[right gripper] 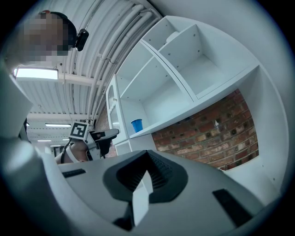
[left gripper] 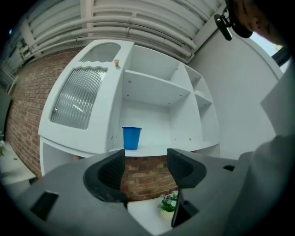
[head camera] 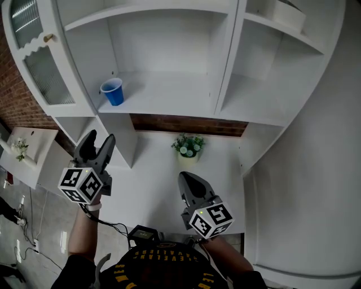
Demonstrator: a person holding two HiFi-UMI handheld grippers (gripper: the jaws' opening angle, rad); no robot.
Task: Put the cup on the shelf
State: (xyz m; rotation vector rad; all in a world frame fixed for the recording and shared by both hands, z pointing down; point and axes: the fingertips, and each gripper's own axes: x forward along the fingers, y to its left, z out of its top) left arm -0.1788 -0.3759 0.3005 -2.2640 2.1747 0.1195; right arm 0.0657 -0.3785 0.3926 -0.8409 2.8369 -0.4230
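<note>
A blue plastic cup (head camera: 113, 91) stands upright on the white cabinet shelf (head camera: 169, 93), near its left end. It also shows as the blue cup (left gripper: 131, 137) in the left gripper view and as a small blue cup (right gripper: 136, 125) in the right gripper view. My left gripper (head camera: 97, 145) is open and empty, held below and left of the cup, well apart from it. My right gripper (head camera: 189, 183) is shut with nothing in it, low over the white counter (head camera: 155, 180).
A small potted plant (head camera: 188, 148) sits on the counter against the brick back wall (head camera: 186, 124). A glazed cabinet door (head camera: 35, 51) stands open at the left. A side compartment (head camera: 265, 96) lies to the right, and a white item (head camera: 289, 16) rests on the upper right shelf.
</note>
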